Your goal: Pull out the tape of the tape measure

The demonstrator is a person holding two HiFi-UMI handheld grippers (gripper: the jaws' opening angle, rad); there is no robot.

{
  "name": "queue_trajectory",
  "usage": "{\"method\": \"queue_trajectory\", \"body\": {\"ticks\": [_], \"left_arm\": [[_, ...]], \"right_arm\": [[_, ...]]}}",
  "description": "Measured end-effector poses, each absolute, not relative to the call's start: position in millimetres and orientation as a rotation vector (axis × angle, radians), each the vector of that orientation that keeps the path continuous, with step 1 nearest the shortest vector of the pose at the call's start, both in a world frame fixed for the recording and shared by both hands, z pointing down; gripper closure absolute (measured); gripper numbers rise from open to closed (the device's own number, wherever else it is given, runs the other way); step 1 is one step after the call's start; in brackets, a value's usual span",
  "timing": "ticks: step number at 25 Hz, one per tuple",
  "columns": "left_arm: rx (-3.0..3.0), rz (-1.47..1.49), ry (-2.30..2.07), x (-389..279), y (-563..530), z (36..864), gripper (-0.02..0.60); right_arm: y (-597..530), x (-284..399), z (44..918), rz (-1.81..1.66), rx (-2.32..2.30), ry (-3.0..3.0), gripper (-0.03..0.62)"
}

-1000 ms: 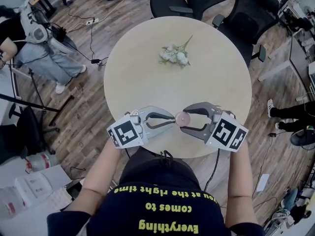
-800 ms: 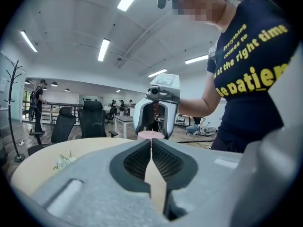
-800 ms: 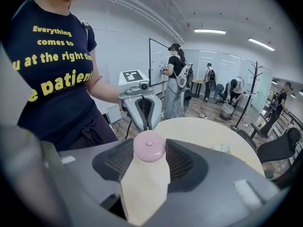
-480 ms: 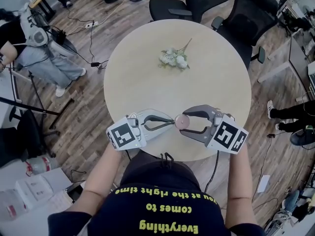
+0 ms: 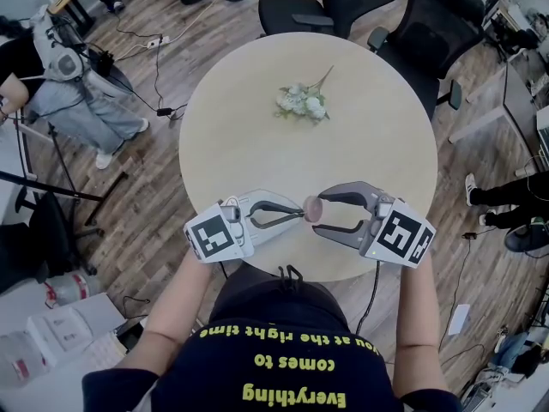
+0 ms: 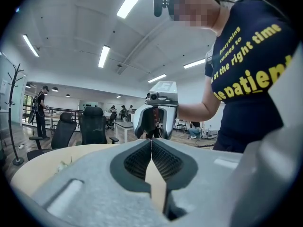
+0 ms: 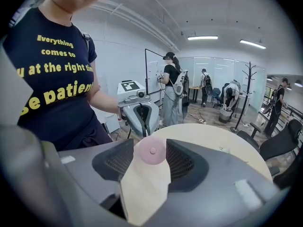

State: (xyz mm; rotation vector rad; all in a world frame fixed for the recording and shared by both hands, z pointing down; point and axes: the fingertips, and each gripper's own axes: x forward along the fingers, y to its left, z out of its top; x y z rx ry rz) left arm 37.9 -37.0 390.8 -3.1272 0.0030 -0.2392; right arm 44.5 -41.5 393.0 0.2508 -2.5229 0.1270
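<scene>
Over the round beige tabletop [image 5: 257,127], the right gripper [image 5: 319,217] is clamping the small round pink tape measure [image 5: 314,208] between its pads. The left gripper [image 5: 300,215], tips touching it, is now sitting fully closed after narrowing, probably pinching the tape's end for pulling.

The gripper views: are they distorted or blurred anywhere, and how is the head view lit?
Left gripper view: fisheye bending, dark corners, bright ceiling lights. Right gripper view: same fisheye, pink tape measure sharp. Head view: table evenly lit.
</scene>
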Motion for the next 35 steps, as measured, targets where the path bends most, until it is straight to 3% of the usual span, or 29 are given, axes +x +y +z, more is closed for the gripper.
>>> {"method": "queue_trajectory", "body": {"ticks": [6,12,21,35], "left_arm": [[-3.114,-0.213,0.031,33,-44,383,0.575],[-3.084,-0.171,0.028,26,-47,366,0.575],[-3.066,-0.132,-0.018,28,-43,350,0.574],[-3.060,-0.104,-0.023,31,-43,350,0.574]], "right_arm": [[-56,54,386,0.264,0.357,-2.648,0.365],[-71,67,364,0.799,0.479,-2.952,0.365],[-73,65,371,1.568,0.232,-3.070,0.370],[-69,57,365,1.730,0.080,-3.016,0.451]]}}
